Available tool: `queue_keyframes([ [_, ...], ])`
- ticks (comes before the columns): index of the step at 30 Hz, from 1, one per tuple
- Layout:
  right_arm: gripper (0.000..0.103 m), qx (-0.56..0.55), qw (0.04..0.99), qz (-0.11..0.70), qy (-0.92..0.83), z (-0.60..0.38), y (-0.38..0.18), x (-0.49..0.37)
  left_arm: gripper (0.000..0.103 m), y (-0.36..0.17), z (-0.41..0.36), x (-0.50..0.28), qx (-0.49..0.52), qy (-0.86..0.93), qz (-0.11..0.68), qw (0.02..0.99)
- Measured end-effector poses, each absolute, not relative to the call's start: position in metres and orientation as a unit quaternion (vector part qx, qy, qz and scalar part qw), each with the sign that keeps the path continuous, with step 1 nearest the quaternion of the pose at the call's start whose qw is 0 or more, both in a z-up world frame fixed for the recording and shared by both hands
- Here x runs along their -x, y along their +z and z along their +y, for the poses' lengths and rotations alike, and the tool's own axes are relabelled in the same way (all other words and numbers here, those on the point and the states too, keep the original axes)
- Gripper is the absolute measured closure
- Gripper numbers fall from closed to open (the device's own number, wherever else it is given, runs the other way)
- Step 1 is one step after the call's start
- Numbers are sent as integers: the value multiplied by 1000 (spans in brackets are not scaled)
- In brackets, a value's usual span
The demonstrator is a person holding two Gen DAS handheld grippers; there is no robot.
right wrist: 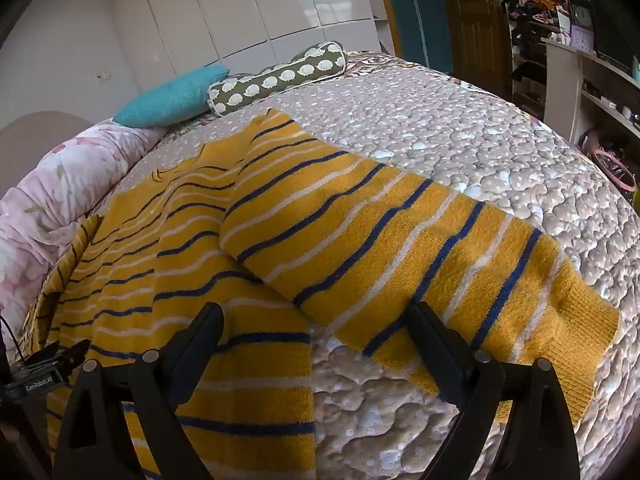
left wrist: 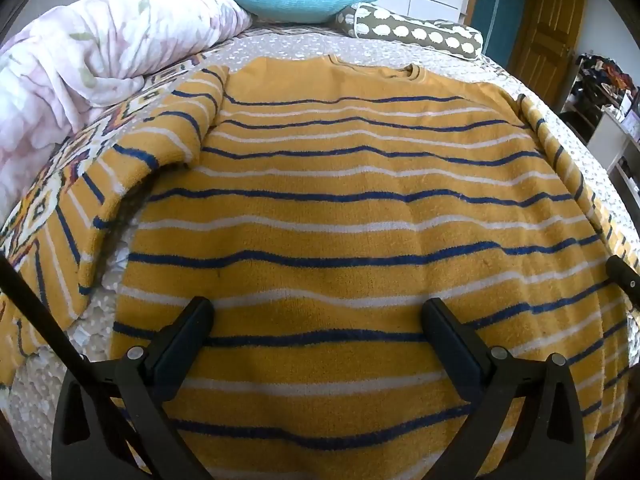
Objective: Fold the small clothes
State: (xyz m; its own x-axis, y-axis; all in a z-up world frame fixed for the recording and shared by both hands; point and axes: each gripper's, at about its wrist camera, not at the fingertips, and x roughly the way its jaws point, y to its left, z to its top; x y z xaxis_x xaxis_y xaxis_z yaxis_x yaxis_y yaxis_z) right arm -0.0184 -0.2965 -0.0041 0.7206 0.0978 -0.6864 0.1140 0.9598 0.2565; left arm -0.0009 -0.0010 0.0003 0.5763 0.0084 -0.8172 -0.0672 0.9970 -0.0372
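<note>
One sweater (left wrist: 340,208) flat, quilted bedspread (right wrist: 460,128).

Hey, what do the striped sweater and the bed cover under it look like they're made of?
The striped sweater looks like a soft, fuzzy knit, perhaps wool or acrylic: matte, napped surface and a ribbed cuff on the spread sleeve. The bed cover looks like quilted fabric with a slight sheen: puffy stitched bumps catch the light. Exact fibres cannot be told.
</note>
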Motion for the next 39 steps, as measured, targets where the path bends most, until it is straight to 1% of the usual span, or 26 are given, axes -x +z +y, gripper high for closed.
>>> queue_keyframes([
  [39,5,-121,916,383,-11,-294,-11,10,0,1,-1,0,26,28,461,887],
])
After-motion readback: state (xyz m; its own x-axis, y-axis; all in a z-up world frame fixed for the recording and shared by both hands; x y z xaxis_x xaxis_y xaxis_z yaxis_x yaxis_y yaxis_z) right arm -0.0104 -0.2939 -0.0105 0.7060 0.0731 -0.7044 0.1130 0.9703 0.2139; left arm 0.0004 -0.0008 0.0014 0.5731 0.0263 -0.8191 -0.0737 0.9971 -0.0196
